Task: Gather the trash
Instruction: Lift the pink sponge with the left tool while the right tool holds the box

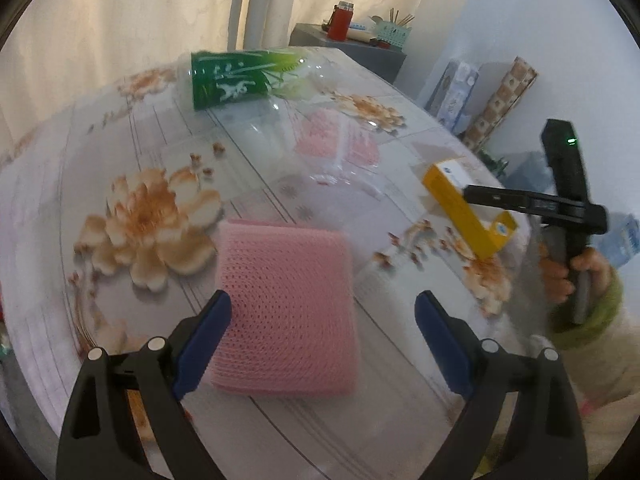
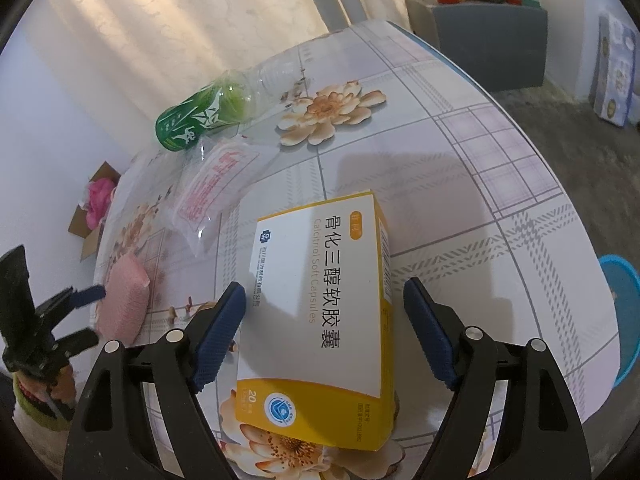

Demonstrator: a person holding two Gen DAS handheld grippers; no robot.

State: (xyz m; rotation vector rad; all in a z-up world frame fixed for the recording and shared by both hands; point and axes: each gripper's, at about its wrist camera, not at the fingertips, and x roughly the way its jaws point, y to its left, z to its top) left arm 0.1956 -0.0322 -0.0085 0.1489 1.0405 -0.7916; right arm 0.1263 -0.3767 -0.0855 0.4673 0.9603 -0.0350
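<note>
A pink foam net pad [image 1: 288, 304] lies on the flowered table [image 1: 120, 152], between the wide-apart fingers of my left gripper [image 1: 324, 300]; the pads do not touch it. A yellow and white medicine box [image 2: 320, 312] lies between the fingers of my right gripper [image 2: 325, 290], which is open with a small gap on each side. From the left wrist view the right gripper [image 1: 492, 208] stands at the yellow box [image 1: 460, 204]. The left gripper [image 2: 86, 316] and pink pad [image 2: 124, 300] show at the left. A green-labelled plastic bottle [image 1: 232, 80] lies on its side beside a clear printed bag [image 1: 336, 144].
An open cardboard box [image 2: 96, 208] with something pink inside sits on the floor past the table's far side. A grey cabinet [image 2: 492, 36] with a red flask stands by the curtain. A blue basin [image 2: 624, 312] is on the floor at the right. Printed cartons [image 1: 456, 92] lean on the wall.
</note>
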